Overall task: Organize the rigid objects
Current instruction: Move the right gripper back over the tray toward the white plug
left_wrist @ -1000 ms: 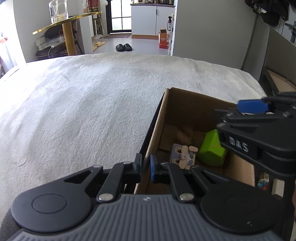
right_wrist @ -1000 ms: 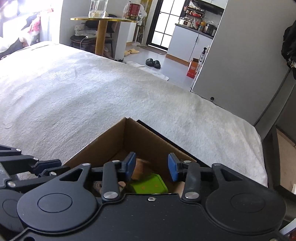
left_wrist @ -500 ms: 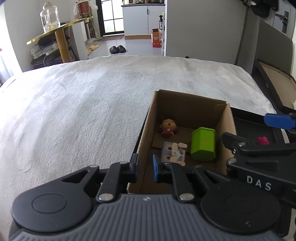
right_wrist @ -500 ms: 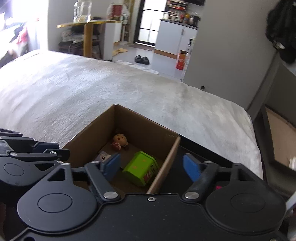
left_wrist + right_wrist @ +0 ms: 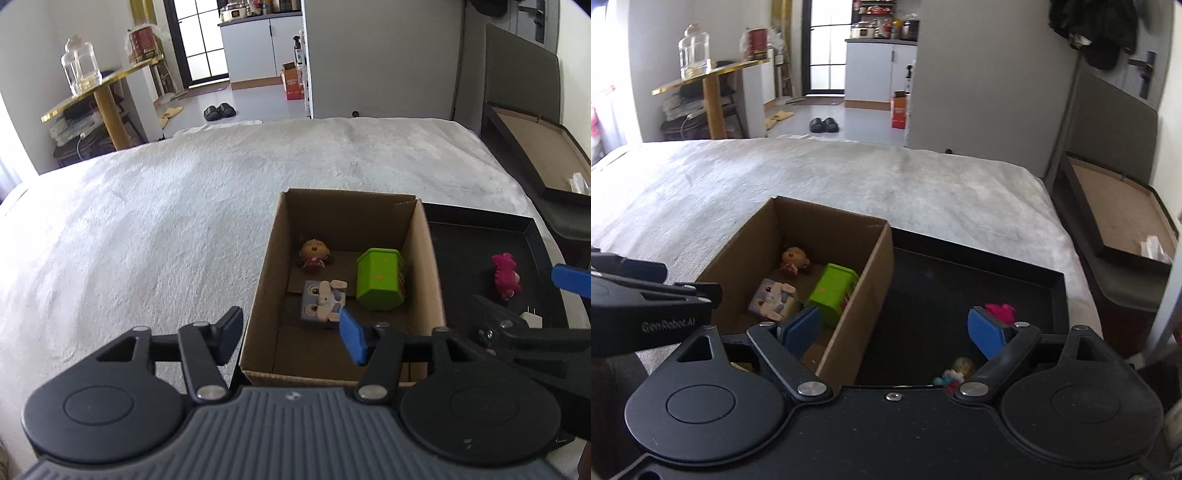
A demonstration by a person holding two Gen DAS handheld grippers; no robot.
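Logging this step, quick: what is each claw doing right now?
Left claw: open, just been opening, nothing between.
Right claw: open, just been opening, empty.

left hand-held gripper (image 5: 291,334) empty, jaws just opening above cardboard box (image 5: 424,258)

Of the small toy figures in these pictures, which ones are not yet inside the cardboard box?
Two: the pink figure and the small pale-haired figure. Both lie in the black tray beside the cardboard box, while the brown-headed doll and rabbit block are inside.
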